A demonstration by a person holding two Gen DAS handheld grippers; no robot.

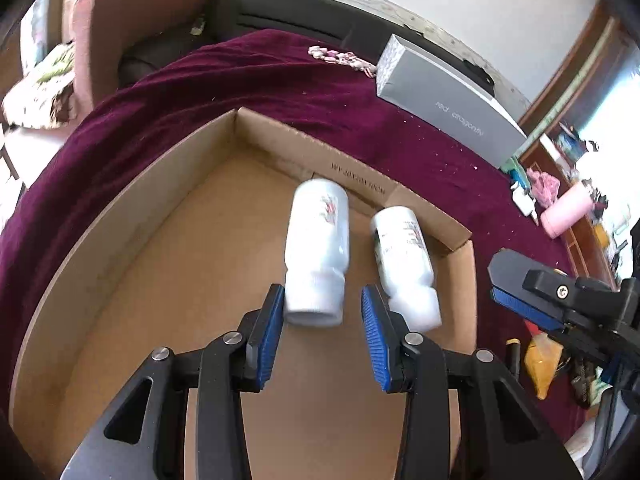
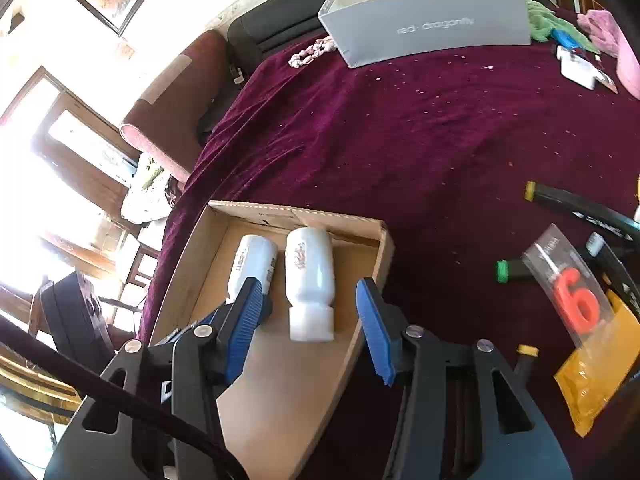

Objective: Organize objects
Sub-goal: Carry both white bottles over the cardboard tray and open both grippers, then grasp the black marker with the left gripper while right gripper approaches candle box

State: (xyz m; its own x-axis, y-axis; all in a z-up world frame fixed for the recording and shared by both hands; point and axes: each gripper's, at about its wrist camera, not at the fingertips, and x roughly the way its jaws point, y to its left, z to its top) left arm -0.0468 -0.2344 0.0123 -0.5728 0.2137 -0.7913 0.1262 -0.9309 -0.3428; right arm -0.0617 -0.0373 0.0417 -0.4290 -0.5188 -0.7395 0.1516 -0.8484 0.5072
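Two white bottles lay side by side in a shallow cardboard box, caps toward the cameras. The left bottle and the right bottle each carried a small red and dark label, too blurred to read. Upside-down black print ran along the box's far inner wall; it could not be made out.

The left tongs stood open around the left bottle's cap, one blue pad touching or nearly touching it, the other clear of it; whether that pad pressed on the cap could not be told. The right tongs were open above the right bottle's cap, both pads apart from it, gripping nothing.

The box sat on a table covered by a dark purple velvet cloth speckled with pale crumbs. Well behind it lay a grey box printed "red dragonfly", with a pink braided rope just beside it. To the right were a clear packet holding a red "6", a yellow pouch, a green-capped marker, and pink and green cloths near a white adapter.
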